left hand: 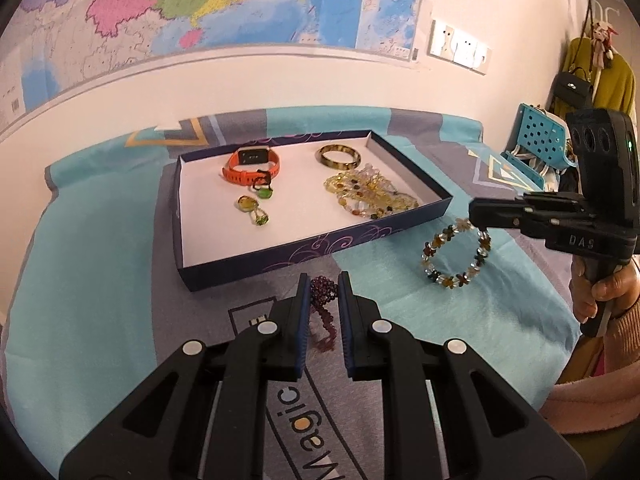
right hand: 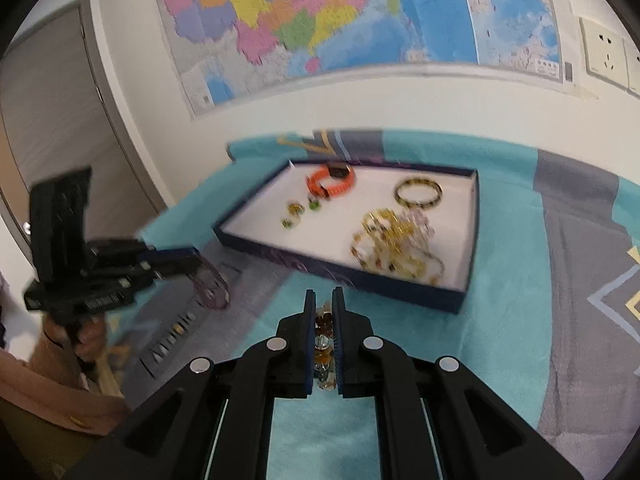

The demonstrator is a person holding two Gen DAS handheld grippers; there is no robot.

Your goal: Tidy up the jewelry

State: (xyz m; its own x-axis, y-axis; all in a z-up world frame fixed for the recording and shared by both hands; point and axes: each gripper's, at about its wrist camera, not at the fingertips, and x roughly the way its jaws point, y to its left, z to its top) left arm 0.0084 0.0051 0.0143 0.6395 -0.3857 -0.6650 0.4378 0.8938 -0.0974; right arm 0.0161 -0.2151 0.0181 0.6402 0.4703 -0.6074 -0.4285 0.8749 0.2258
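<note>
A dark blue box [left hand: 288, 254] with a white floor lies on the cloth and holds an orange watch [left hand: 252, 166], a brown bangle [left hand: 339, 157], green and amber rings [left hand: 252, 206] and a heap of yellow bead strings [left hand: 368, 194]. My left gripper [left hand: 325, 284] is shut on a dark purple bead bracelet [left hand: 322, 312] that hangs between its pads, just in front of the box. My right gripper [right hand: 323, 298] is shut on an amber and clear flower-bead bracelet [right hand: 323, 344]; in the left wrist view the bracelet [left hand: 456, 254] dangles from it right of the box.
A teal and grey cloth [left hand: 100, 280] covers the table. A map [left hand: 200, 0] hangs on the wall behind. A blue perforated basket [left hand: 536, 140] stands at the far right. A door [right hand: 52, 128] is at the left of the right wrist view.
</note>
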